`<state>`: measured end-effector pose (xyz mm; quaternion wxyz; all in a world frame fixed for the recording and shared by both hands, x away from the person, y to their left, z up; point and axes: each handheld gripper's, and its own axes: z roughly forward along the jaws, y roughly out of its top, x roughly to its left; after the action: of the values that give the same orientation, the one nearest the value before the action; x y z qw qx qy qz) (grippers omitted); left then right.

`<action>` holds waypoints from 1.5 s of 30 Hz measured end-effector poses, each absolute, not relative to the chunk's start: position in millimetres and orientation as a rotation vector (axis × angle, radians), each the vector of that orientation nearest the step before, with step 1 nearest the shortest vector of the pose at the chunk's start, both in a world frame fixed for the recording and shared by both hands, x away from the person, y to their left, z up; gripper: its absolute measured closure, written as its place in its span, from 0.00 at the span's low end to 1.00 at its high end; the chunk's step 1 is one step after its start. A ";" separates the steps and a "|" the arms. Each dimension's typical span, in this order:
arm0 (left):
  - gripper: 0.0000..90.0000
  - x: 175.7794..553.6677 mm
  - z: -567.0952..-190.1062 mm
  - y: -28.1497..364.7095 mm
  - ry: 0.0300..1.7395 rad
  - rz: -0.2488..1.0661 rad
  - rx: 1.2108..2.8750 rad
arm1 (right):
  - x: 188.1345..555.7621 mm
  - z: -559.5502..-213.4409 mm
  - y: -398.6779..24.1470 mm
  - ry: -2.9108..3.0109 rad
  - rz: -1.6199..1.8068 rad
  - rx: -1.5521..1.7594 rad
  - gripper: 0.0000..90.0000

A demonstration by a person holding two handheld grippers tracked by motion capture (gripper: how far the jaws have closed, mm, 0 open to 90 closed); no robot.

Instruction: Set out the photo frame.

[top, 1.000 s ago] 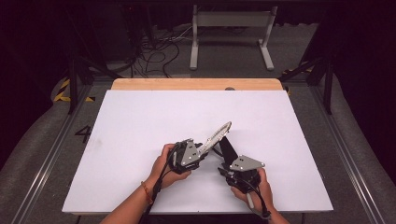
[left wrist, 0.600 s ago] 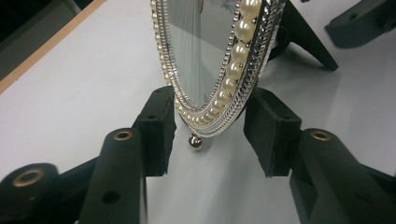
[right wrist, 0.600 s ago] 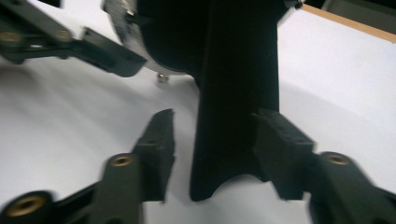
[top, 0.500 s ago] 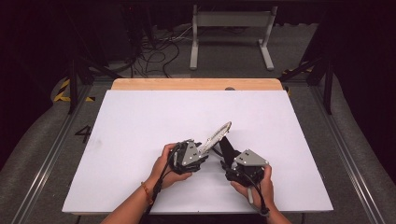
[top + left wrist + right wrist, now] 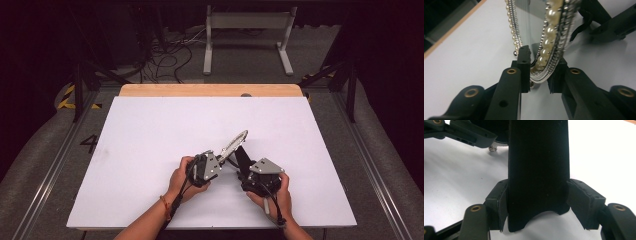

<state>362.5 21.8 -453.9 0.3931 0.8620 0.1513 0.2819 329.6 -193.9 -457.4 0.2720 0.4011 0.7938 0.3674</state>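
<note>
Two grippers work a pearl-rimmed frame above the white table.

High view: the frame (image 5: 235,144) tilts up between the left gripper (image 5: 218,161) and right gripper (image 5: 243,169), near the table's (image 5: 150,130) front edge.
Left gripper view: the jaws, just closing, pinch the pearl rim (image 5: 546,52).
Right gripper view: the jaws, just opened wide, flank the black stand (image 5: 537,167), left pad touching; grip unclear.

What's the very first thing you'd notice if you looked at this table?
The sparkly pearl-edged frame stands out: it tilts up near the middle of the white table, its lower edge pinched in the left gripper. Behind it a flat black stand sticks out, sitting between the jaws of the right gripper, which have just been opening. Both hands sit close together at the table's near edge.
</note>
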 end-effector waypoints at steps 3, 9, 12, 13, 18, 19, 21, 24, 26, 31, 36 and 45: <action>0.86 361.2 -453.9 22.0 0.383 0.724 2.197 | 328.9 -457.0 -194.8 2.145 0.986 1.072 0.42; 0.86 356.0 -453.4 23.0 0.368 0.732 2.197 | 331.1 -457.1 -198.6 2.164 0.998 1.081 0.41; 0.86 352.3 -452.3 23.0 0.365 0.736 2.198 | 332.1 -456.6 -200.6 2.167 0.998 1.082 0.41; 0.86 350.8 -452.4 22.3 0.367 0.741 2.199 | 332.3 -456.4 -201.2 2.163 0.994 1.087 0.41; 0.86 344.5 -451.5 19.7 0.355 0.767 2.207 | 333.8 -455.7 -205.2 2.175 0.994 1.085 0.41; 0.86 344.5 -451.5 19.7 0.355 0.767 2.207 | 333.8 -455.7 -205.2 2.175 0.994 1.085 0.41; 0.86 342.8 -451.7 19.8 0.361 0.754 2.205 | 333.9 -454.9 -205.9 2.180 0.987 1.082 0.41; 0.85 341.3 -450.8 20.3 0.352 0.737 2.204 | 333.8 -453.6 -206.9 2.188 0.981 1.088 0.40; 0.84 340.5 -450.6 20.6 0.345 0.733 2.204 | 333.8 -453.3 -207.7 2.195 0.979 1.081 0.40; 0.83 339.9 -450.1 21.7 0.348 0.709 2.198 | 333.6 -453.3 -208.3 2.197 0.980 1.072 0.40; 0.83 336.5 -442.3 30.0 0.308 0.677 2.157 | 333.6 -452.7 -209.8 2.201 0.996 1.071 0.40; 0.69 339.3 -442.6 30.6 0.307 0.601 2.138 | 332.0 -453.4 -205.9 2.181 1.012 1.064 0.40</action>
<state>339.3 30.6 -442.6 0.4347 0.8588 0.1233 0.2414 332.0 -205.9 -453.4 0.2534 0.3916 0.8024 0.3723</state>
